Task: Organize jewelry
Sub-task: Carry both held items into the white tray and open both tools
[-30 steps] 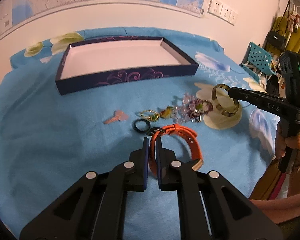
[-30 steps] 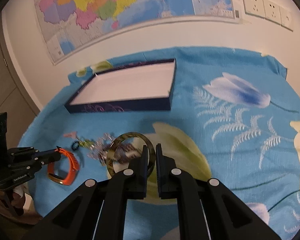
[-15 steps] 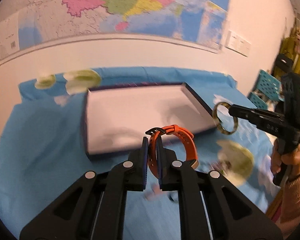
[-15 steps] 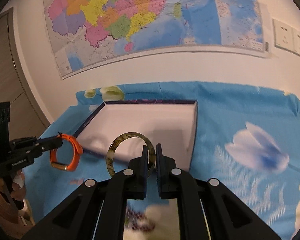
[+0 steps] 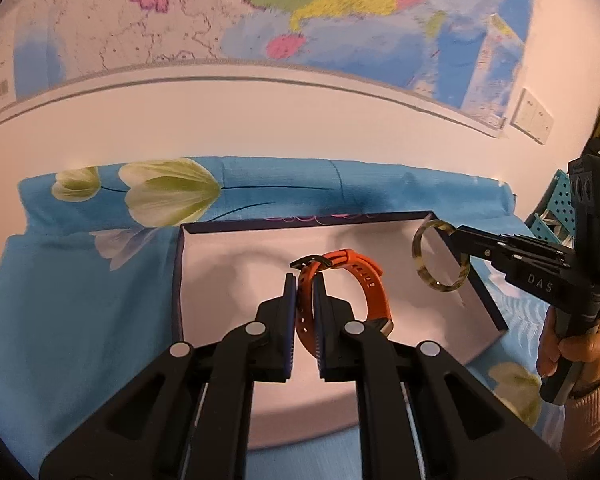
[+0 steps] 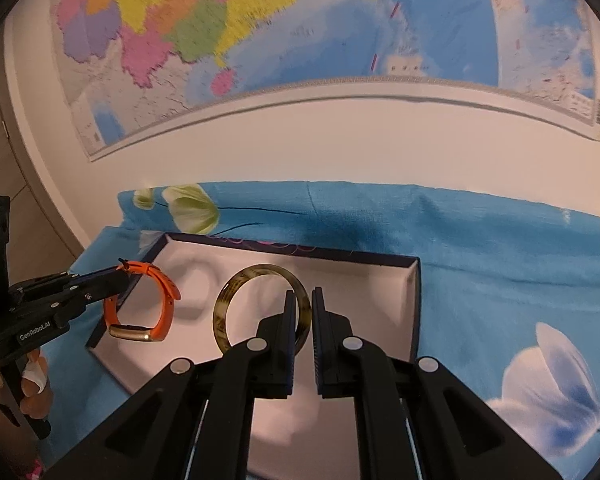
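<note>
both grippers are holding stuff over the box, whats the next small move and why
Probably lower both a little toward the white floor of the box before letting go. The left gripper is shut on the orange watch band and the right gripper is shut on the bangle. Both pieces hang above the box interior, not resting on it, so releasing now would drop them.

- One tray (image 5: 178,280), dark-walled, pale inside.
- One orange watch band (image 5: 364,276).
- One mottled bangle (image 6: 224,312).
- Two grippers: left (image 5: 305,280) and right (image 6: 311,300).
- One wall map (image 6: 300,20).
- One blue flowered cloth (image 6: 500,260).
- One wall socket plate (image 5: 534,116).
</note>
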The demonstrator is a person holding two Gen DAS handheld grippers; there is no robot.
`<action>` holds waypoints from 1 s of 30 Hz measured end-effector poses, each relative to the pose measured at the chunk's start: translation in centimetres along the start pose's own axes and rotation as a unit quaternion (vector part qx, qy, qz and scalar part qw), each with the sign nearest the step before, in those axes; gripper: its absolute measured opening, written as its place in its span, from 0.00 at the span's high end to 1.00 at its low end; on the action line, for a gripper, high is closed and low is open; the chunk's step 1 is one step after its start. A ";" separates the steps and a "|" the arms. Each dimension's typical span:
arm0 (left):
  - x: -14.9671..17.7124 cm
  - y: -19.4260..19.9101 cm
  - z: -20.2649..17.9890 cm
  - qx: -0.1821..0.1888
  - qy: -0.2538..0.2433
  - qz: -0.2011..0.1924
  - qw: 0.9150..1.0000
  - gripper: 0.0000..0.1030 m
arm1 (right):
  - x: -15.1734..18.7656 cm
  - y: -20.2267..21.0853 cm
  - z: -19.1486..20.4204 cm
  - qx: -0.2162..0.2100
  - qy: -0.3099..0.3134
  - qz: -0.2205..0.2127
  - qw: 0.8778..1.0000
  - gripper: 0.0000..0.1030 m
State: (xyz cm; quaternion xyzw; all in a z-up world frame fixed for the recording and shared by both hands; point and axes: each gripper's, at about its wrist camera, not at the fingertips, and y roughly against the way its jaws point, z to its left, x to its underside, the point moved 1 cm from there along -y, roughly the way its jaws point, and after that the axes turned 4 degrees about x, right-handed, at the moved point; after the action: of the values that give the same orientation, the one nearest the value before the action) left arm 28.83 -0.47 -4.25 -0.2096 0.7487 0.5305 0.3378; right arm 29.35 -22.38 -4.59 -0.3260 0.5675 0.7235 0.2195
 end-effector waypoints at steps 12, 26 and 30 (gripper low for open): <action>-1.4 -5.9 1.3 -0.012 0.006 0.046 0.999 0.91 | -1.8 -5.7 0.0 0.024 0.009 0.057 0.998 0.94; -2.5 -9.3 1.8 -0.030 0.013 0.087 0.996 0.91 | -2.0 -7.7 -0.4 0.048 0.011 0.083 0.995 0.93; -2.6 -9.9 2.4 -0.032 0.025 0.101 0.994 0.85 | -2.0 -7.2 -0.8 0.054 0.007 0.074 0.996 0.88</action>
State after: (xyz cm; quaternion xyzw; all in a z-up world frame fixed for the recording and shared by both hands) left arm 37.94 -1.82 -9.30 -0.1565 0.7571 0.5800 0.2569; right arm 35.91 -21.12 -8.14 -0.2757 0.6301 0.7036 0.1788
